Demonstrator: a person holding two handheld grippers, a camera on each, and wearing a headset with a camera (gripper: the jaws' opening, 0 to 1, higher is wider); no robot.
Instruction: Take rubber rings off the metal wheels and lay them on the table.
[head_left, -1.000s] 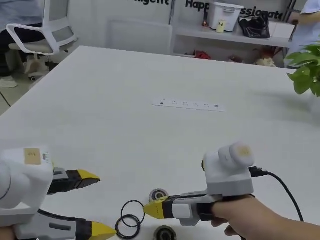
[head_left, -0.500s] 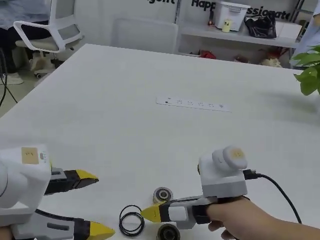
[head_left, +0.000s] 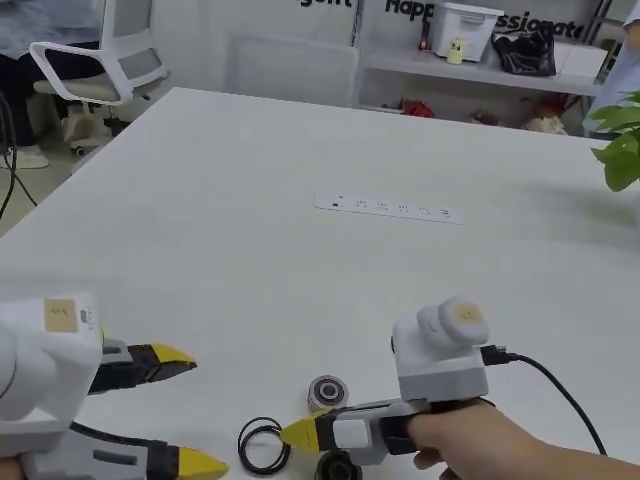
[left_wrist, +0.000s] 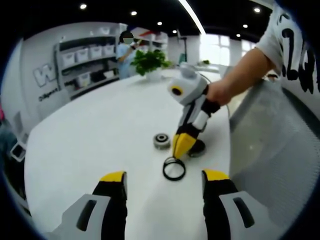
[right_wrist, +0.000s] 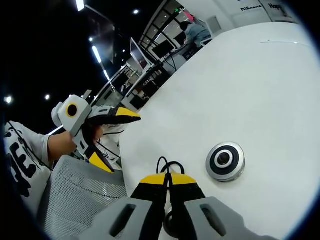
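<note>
Head view shows the rubber rings (head_left: 262, 446) on the table (head_left: 300, 260) just left of a metal wheel (head_left: 326, 392), the right gripper (head_left: 290, 433) pinched closed with its tip at them, and the left gripper (head_left: 205, 413) spread wide farther left.

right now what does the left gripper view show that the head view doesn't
The left gripper view adds shelves of bins along the wall and the printed shirt of the person holding the right gripper. The head view adds a power strip on the table and an office chair beyond it. Shared: the right gripper with its tip at the black rubber rings, a metal wheel lying apart from them, and a potted plant.
</note>
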